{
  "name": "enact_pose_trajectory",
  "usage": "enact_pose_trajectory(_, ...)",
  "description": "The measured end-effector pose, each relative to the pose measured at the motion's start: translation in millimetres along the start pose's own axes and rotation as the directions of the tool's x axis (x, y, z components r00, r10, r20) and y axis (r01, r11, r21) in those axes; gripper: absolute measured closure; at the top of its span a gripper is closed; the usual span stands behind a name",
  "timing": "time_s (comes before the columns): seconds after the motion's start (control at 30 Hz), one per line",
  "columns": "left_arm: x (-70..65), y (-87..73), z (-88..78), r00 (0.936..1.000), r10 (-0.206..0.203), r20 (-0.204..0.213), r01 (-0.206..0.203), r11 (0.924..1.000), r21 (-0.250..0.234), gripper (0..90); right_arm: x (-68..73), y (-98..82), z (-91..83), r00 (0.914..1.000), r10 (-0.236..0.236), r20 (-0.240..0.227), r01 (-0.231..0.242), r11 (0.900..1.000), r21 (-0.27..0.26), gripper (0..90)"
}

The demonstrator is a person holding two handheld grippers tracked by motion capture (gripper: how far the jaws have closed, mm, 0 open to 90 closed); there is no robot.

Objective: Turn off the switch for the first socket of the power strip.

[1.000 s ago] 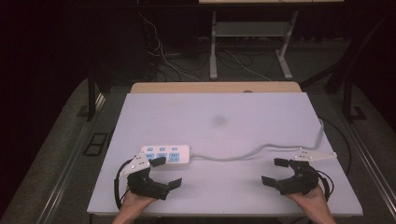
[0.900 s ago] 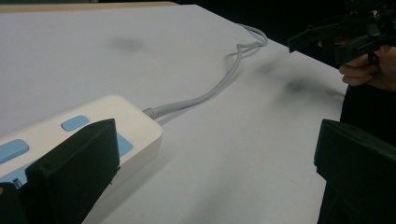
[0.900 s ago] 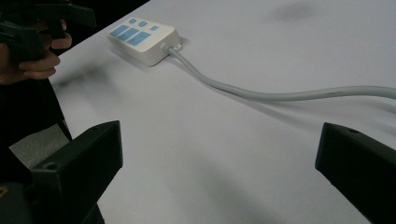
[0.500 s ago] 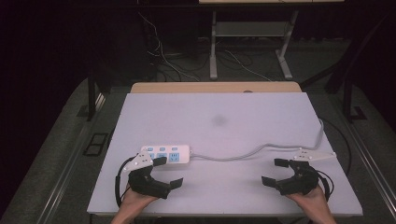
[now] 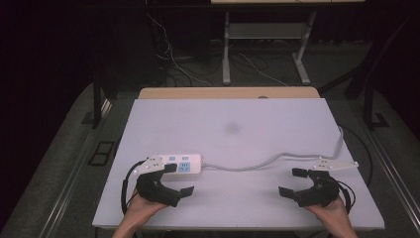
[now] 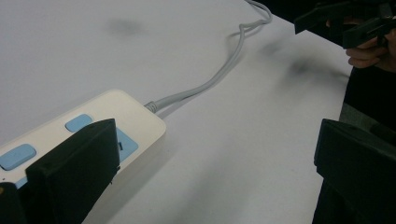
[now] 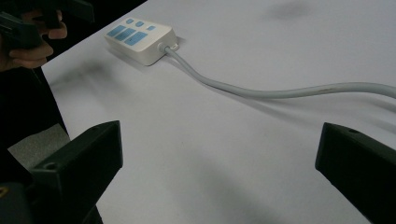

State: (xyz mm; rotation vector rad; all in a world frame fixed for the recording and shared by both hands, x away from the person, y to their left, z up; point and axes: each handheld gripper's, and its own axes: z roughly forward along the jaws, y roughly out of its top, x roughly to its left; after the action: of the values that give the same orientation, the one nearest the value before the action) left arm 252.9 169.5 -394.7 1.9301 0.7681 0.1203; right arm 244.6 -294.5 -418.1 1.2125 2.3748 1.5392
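Cream-white power strip (image 5: 181, 163) with blue sockets, pale grey cable (image 5: 267, 161), black grippers' jaws, white table (image 5: 237, 129).

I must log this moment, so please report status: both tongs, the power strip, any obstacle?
Left tongs open, beside power strip. Right tongs open, empty. Strip flat on table, cable trailing right. No obstacle.

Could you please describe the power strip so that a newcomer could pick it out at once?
Start at the white table and look to its near left part, just beyond the left gripper. The power strip lies flat there, a cream block with pale blue sockets and a grey cord trailing rightward.
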Motion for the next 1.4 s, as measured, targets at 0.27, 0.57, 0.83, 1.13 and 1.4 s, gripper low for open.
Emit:
enact_pose_trajectory(0.27, 5.3, 12.2, -0.7, 0.9999, 0.014, 0.002, -0.014, 0.9995, 0.029, 0.0, -0.5, -0.2, -0.1, 1.0, -0.001, 0.001, 0.001, 1.0, -0.001, 0.5)
enact_pose_trajectory(0.57, 11.1, 21.0, 0.9, 0.9998, 0.017, 0.012, -0.018, 0.9982, 0.056, 0.0, -0.3, -0.5, 0.0, 1.0, 0.0, 0.002, 0.0, 1.0, 0.001, 0.5)
enact_pose_trajectory(0.83, 17.4, 30.3, 1.0, 0.9994, 0.035, -0.003, -0.035, 0.9958, 0.085, 0.0, 0.0, -0.7, 0.0, 1.0, -0.002, 0.003, 0.002, 1.0, 0.004, 0.5)
enact_pose_trajectory(1.13, 25.0, 42.9, 1.6, 0.9993, 0.037, 0.001, -0.037, 0.994, 0.103, 0.0, 0.2, -0.8, -0.1, 1.0, -0.002, 0.007, 0.002, 1.0, 0.005, 0.5)
enact_pose_trajectory(1.4, 32.2, 53.2, 5.4, 0.9989, 0.046, -0.008, -0.045, 0.9904, 0.131, 0.0, -0.1, -0.9, -0.6, 1.0, -0.004, 0.007, 0.004, 1.0, 0.004, 0.5)
